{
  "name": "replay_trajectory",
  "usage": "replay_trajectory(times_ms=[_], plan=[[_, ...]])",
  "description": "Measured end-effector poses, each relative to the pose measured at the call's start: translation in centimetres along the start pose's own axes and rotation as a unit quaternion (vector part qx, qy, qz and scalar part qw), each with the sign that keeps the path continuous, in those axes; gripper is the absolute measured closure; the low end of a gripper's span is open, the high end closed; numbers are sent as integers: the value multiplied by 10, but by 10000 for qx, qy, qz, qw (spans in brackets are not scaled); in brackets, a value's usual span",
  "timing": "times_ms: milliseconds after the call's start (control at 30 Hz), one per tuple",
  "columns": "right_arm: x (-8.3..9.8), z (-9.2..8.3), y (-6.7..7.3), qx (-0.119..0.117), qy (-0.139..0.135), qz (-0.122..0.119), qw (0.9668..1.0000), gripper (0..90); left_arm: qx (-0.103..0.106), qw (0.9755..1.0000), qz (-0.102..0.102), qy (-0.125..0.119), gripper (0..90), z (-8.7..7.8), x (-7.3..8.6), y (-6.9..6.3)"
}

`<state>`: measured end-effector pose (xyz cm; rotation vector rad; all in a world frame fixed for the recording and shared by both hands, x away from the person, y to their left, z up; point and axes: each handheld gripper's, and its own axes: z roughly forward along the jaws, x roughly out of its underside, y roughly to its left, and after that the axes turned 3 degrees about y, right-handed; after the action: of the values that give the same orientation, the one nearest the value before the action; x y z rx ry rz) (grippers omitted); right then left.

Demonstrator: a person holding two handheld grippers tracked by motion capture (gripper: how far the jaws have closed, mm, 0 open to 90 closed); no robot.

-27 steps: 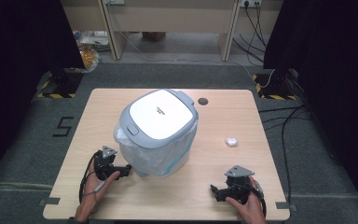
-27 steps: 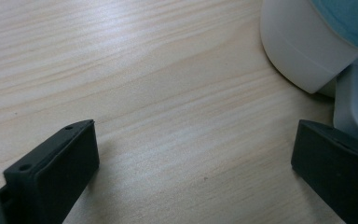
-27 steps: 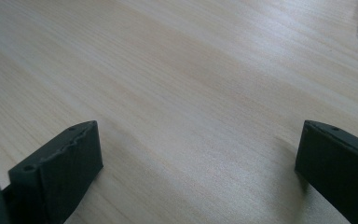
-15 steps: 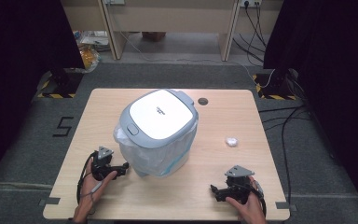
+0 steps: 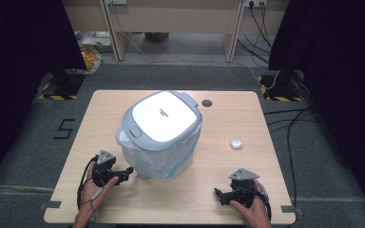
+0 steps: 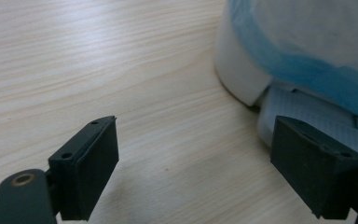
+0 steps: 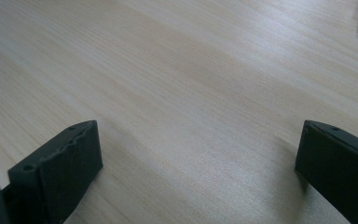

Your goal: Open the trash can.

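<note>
Bin (image 5: 164,130): I saw it mid-table (image 5: 266,199), white body, grey-rimmed white lid shut, clear bag with a blue band hanging round its sides.
Left gripper (image 5: 125,172): I held it just beside the bin's base, jaws wide apart, nothing between them.
Right gripper (image 5: 218,194): jaws wide, empty, well apart from the bin.

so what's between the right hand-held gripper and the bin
Bare tabletop; in the high view nothing lies between the right hand-held gripper and the lidded bin.
</note>
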<state>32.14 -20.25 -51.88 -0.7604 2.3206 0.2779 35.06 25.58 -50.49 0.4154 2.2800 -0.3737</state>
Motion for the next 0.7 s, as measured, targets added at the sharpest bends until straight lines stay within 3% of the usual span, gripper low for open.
replay_trajectory(times_ms=[200,267,433,500,600,700], plan=[[0,0,0,0,0,0,10000,5,218,9997,117,-49,150,4,-1,-13],[0,0,0,1,0,1,10000,5,345,9994,70,-70,146,7,0,-16],[0,0,0,1,0,0,10000,5,192,9997,110,-60,120,10,0,-22],[0,0,0,1,0,1,10000,5,237,9997,23,-82,118,13,1,-21],[0,0,0,4,2,4,10000,5,218,9996,-175,-41,45,17,3,-17],[0,0,0,3,2,5,10000,5,118,9997,-194,-34,1,18,4,-18]])
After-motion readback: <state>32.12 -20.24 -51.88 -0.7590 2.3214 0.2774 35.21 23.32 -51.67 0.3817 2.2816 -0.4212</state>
